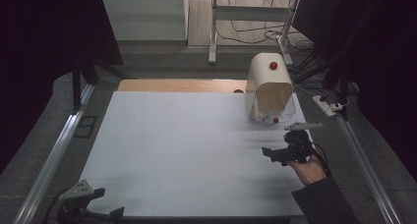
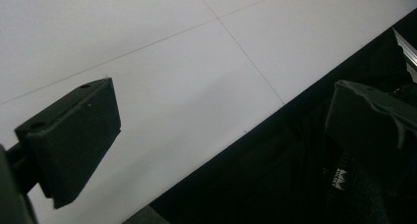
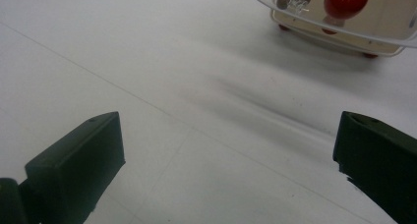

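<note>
A cream box [image 1: 268,81] with a rounded top and a clear front door stands at the table's back right. One red knob [image 1: 273,65] sits on its top and another [image 1: 275,120] low on the door. In the right gripper view the door's red knob [image 3: 346,0] is at the upper right. A hand holds my right gripper [image 1: 279,145] just in front of the box, open and holding nothing [image 3: 228,135]. My left gripper [image 1: 109,202] is at the table's front left corner, open, with one jaw over the white top and the other past its edge [image 2: 223,101].
The white table top [image 1: 187,150] stretches between the two grippers. Metal rails [image 1: 59,150] run along both sides. A wooden strip [image 1: 177,85] lies behind the white top. Cables and a power strip [image 1: 327,105] lie on the floor at the right.
</note>
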`<state>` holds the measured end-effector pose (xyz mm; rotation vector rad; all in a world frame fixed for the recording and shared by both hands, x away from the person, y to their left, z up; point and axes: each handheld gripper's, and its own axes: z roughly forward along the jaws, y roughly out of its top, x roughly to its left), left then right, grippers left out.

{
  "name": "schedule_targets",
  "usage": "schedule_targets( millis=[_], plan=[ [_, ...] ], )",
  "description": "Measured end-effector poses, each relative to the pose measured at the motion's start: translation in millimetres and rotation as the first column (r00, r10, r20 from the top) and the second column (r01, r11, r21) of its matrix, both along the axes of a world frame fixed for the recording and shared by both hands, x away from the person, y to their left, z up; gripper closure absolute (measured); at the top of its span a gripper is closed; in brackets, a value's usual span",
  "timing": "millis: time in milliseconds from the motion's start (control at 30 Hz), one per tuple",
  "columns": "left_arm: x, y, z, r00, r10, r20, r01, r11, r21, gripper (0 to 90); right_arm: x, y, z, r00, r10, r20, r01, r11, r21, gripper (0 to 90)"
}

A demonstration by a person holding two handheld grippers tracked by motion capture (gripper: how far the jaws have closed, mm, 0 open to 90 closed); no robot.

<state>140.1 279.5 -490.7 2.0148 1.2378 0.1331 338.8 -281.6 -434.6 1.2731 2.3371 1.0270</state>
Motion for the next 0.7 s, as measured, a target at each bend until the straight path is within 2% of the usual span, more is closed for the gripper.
schedule_targets(
  millis=[433, 700],
  plan=[
    [0.7, -0.4, -0.1, 1.0000, -0.004, -0.002, 0.004, 1.0000, 0.001, 0.3, 17.3, 2.4, 0.2, 0.9999, -0.011, 0.004, 0.011, 1.000, -0.025, 0.0],
    [0.9, -0.4, -0.1, 1.0000, -0.006, -0.002, 0.006, 1.0000, 0.001, 0.3, 27.9, 3.5, 0.8, 1.0000, 0.001, -0.001, -0.001, 0.999, -0.034, 0.0]
  ],
)
